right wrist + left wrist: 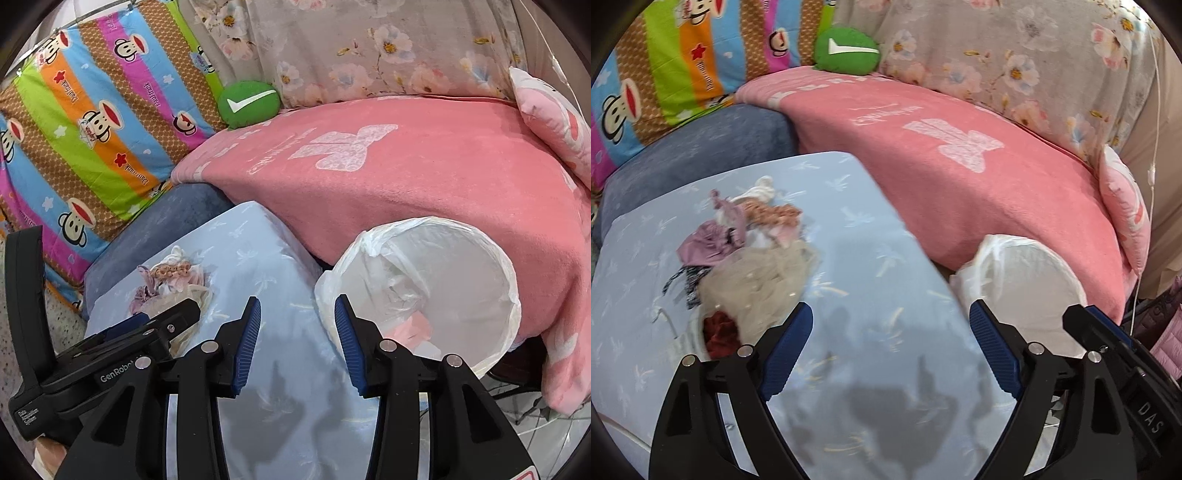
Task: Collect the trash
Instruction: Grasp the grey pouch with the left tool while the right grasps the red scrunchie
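A heap of trash (pixel 746 251), crumpled wrappers, tissue and a beige plastic bag, lies on a light blue cloth-covered table (pixel 857 236). It also shows in the right wrist view (pixel 173 284). A bin lined with a white bag (pixel 436 280) stands to the right of the table, with some pink and white scraps inside; it also shows in the left wrist view (pixel 1023 288). My left gripper (pixel 890 339) is open and empty, just right of the heap. My right gripper (pixel 297 332) is open and empty, over the table edge by the bin's rim.
A pink blanket (pixel 406 173) covers a sofa behind the table and bin. A blue cushion (pixel 701 147), a striped monkey-print cover (pixel 92 122), a green round pillow (pixel 847 51) and a floral cover (pixel 1015 62) lie behind. A pink pillow (pixel 554 118) sits right.
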### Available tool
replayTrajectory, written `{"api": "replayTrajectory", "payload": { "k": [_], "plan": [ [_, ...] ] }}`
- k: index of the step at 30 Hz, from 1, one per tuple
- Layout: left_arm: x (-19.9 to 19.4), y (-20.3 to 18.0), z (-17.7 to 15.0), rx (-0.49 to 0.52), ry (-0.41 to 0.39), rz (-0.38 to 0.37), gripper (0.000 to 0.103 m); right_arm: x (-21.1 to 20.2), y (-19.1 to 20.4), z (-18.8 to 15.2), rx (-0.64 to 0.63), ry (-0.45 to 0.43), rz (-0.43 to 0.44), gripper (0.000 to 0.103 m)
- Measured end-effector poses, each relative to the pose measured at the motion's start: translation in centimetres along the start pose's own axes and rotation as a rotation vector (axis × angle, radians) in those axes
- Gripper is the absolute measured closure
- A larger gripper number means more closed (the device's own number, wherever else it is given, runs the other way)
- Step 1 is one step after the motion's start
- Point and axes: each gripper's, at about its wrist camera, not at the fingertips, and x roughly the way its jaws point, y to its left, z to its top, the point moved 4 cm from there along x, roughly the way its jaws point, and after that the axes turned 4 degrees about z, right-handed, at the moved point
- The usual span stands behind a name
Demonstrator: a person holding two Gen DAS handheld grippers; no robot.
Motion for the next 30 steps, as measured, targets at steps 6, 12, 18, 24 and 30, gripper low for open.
{"api": "replayTrajectory", "payload": {
  "k": [6,12,18,24,30],
  "plan": [
    [-0.1,4.3,-1.3,-0.044,0.005,0.072,0.020,1.3,3.3,-1.1,-0.054,0.037,0.029,0.058],
    [-0.2,8.7,-3.0,-0.103,0.019,0.112,0.020,2.9,6.7,-2.6,-0.102,0.084,0.066,0.056],
    [0.2,12.2,-4.3,-0.163,0.046,0.140,0.021,4.5,9.4,-4.0,-0.138,0.126,0.091,0.056],
    [0.7,15.0,-5.6,-0.237,0.085,0.123,0.035,5.7,11.2,-5.2,-0.166,0.155,0.099,0.056],
    [1.3,16.3,-6.8,-0.274,0.126,0.060,0.059,6.9,12.8,-6.5,-0.191,0.187,0.104,0.056]
  ]
}}
